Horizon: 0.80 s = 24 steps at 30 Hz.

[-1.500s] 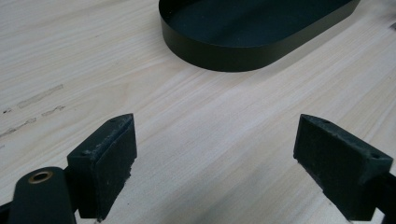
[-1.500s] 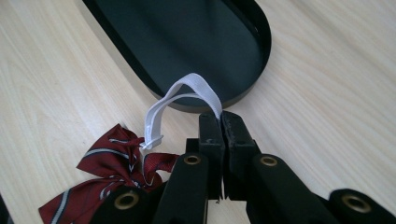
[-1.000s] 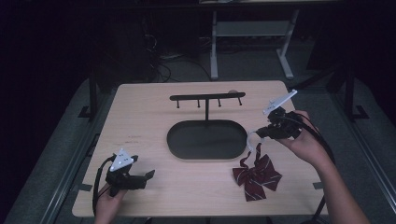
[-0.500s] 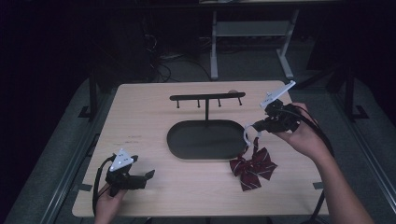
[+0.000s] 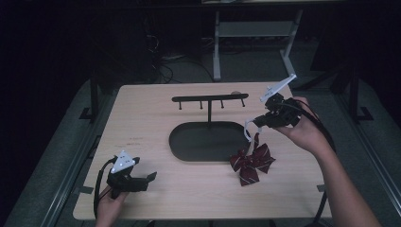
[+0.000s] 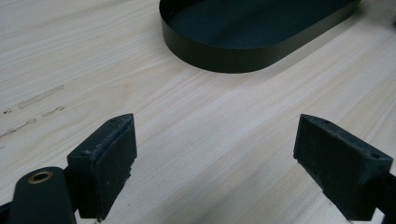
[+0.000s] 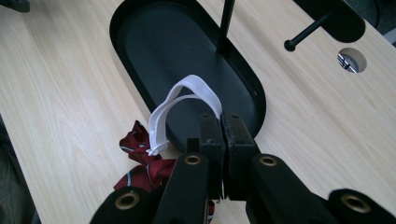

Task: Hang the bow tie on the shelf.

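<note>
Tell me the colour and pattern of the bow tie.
Dark red with thin pale stripes; the bow tie shows best in the high view.

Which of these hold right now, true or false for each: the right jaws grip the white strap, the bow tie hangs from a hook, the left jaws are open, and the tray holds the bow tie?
1. The right gripper has its jaws shut on the white strap. True.
2. The bow tie hangs from a hook. False: it is beside the tray, at table level.
3. The left gripper has open jaws. True.
4. The tray holds the bow tie. False: it lies outside its rim.
</note>
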Tool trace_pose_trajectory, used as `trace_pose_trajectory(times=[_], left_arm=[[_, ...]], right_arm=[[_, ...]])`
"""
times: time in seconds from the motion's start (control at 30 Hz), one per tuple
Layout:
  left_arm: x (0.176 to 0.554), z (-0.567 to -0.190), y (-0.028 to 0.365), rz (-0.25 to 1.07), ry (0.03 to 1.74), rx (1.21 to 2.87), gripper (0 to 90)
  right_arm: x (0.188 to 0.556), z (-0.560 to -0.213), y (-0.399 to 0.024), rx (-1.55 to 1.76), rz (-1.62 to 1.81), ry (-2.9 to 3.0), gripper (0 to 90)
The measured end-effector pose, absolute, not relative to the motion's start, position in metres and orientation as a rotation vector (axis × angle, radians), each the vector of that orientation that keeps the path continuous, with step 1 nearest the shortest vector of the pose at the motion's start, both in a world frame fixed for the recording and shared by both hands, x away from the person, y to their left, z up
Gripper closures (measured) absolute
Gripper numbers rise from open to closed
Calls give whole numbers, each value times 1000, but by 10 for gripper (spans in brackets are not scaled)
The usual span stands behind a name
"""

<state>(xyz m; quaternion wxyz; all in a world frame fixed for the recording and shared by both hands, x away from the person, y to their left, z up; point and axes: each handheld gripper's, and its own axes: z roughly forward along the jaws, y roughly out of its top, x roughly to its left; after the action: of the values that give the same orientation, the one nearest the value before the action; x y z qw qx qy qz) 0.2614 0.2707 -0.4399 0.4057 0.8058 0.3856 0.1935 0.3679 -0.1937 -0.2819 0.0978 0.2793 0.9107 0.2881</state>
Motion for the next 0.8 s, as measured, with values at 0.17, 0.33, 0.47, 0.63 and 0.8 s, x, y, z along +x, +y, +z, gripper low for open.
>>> trace_pose_trajectory(times=[0.17,0.33,0.47,0.63,0.8], left_arm=[[262,-440,271,486,977,2030,130],[262,-440,271,485,983,2030,130],[262,-440,270,485,985,2022,130],[264,-440,270,480,978,2029,130],[264,-440,270,481,979,2027,130]], right_arm=[[372,-278,-193,830,860,2696,881],[377,-275,-192,826,865,2695,881],[380,-272,-190,824,864,2699,881],[385,-267,-187,823,866,2700,881],[389,-264,-185,819,863,2696,881]])
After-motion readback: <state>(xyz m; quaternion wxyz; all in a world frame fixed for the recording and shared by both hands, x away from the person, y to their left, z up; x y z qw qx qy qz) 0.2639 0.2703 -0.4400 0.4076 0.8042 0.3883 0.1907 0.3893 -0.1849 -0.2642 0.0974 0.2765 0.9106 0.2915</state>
